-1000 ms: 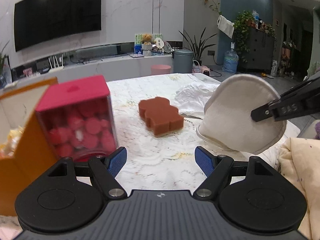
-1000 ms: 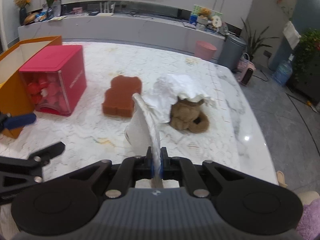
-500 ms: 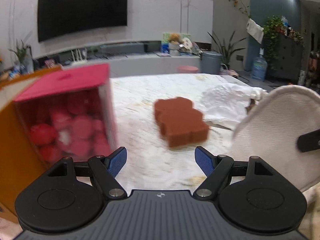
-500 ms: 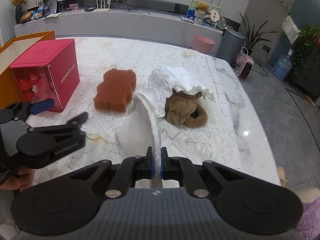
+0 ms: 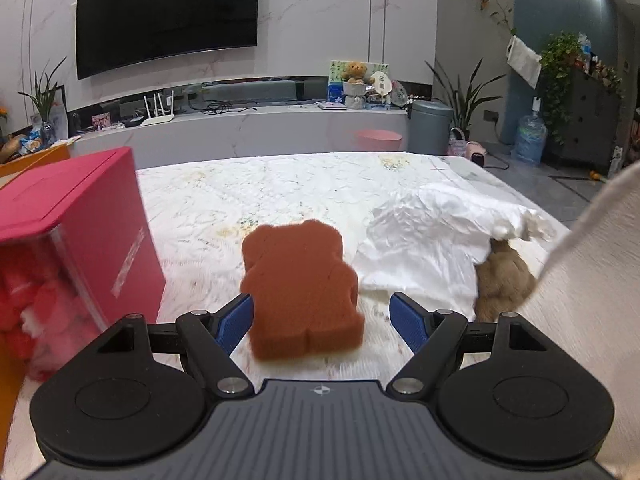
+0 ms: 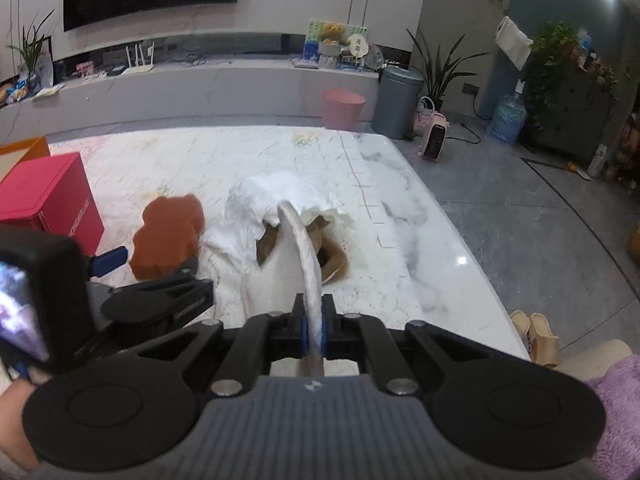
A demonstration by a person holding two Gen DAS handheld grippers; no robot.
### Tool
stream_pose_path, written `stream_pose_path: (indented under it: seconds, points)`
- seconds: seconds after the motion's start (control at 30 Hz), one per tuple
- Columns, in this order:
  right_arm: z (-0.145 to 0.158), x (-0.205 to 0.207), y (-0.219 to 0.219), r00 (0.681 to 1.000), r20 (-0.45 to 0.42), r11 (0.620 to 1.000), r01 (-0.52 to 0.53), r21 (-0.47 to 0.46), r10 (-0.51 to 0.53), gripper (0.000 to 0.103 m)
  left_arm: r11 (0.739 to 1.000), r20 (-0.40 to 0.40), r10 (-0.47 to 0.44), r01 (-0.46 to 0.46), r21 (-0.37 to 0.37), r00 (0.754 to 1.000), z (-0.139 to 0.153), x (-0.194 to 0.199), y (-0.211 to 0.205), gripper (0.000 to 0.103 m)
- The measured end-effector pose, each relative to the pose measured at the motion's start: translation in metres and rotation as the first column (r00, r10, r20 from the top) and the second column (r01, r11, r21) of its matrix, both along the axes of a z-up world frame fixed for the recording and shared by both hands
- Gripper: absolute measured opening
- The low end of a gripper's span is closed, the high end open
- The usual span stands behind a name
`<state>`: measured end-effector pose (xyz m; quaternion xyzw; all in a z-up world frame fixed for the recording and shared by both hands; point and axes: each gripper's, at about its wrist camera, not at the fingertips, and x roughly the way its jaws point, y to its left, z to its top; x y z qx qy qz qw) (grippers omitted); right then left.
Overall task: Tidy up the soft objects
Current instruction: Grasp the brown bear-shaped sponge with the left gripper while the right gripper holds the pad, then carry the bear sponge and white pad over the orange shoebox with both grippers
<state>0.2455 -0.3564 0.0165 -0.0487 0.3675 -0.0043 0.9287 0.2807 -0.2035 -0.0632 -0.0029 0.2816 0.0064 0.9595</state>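
A brown bear-shaped sponge lies on the white table; it also shows in the right wrist view. My left gripper is open, its blue pads either side of the sponge's near end, not closed on it. My right gripper is shut on a white round pad, held edge-on above the table; the pad fills the right edge of the left wrist view. A crumpled white cloth partly covers a brown plush toy.
A red box with a clear front, full of red and white pieces, stands at the left, next to an orange box. The table's right edge drops to a grey floor with slippers. A purple fluffy item sits at the lower right.
My left gripper has moved forward and right, from beside the red box to around the sponge's near end. My right gripper has kept hold of the pad and lifted slightly.
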Motion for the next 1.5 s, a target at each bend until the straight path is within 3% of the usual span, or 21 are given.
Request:
stream_pose_path:
  seconds: [0.17,0.33,0.4,0.53,0.7,0.83,1.03,1.17,1.27,1.43,1.5]
  points:
    - [0.001,-0.001,-0.002,1.0,0.0,1.0,-0.018,0.025,0.018,0.003,0.994,-0.042,0.106,-0.107,-0.018,0.993,-0.005,0.023,0.004,0.091]
    - [0.005,0.001,-0.007,1.0,0.024,0.999,0.004,0.045,-0.005,0.003,0.984,-0.102,0.155,-0.163,-0.068,0.983,-0.011,0.043,0.01,0.094]
    - [0.005,0.0,-0.009,1.0,0.027,0.999,0.01,0.045,-0.011,0.003,0.985,-0.13,0.136,-0.148,-0.091,0.982,-0.011,0.046,0.012,0.088]
    - [0.005,0.003,-0.013,0.999,0.021,0.998,0.028,0.05,-0.029,0.003,0.978,-0.108,0.123,-0.138,-0.154,0.987,-0.011,0.034,0.021,0.085]
    - [0.001,0.005,-0.013,0.999,0.021,0.998,0.038,0.041,-0.038,0.003,0.993,-0.092,0.052,-0.061,-0.102,0.994,0.001,0.007,0.028,0.083]
    - [-0.001,0.005,-0.009,1.0,0.015,0.999,0.013,0.037,-0.014,0.003,0.995,-0.078,-0.079,0.073,-0.07,0.994,0.019,-0.028,0.036,0.083]
    - [-0.002,-0.005,0.003,1.0,0.014,0.999,-0.021,0.027,0.021,0.003,0.986,-0.122,-0.15,0.139,-0.097,0.981,0.034,-0.088,0.061,0.082]
    - [0.002,-0.014,0.018,0.998,0.027,0.999,-0.048,0.01,0.048,0.003,0.971,-0.139,-0.221,0.204,-0.128,0.965,0.026,-0.108,0.081,0.082]
    - [0.004,-0.023,0.029,0.996,0.031,0.997,-0.08,0.003,0.08,0.003,0.956,-0.094,-0.266,0.251,-0.149,0.959,0.018,-0.121,0.094,0.082]
    - [0.002,-0.032,0.049,0.99,0.029,0.99,-0.138,-0.031,0.139,0.003,0.934,-0.062,-0.355,0.352,-0.056,0.933,0.011,-0.12,0.085,0.091]
    - [0.002,-0.035,0.054,0.986,0.039,0.986,-0.157,-0.06,0.159,0.003,0.935,-0.055,-0.353,0.35,-0.064,0.934,0.006,-0.119,0.084,0.091]
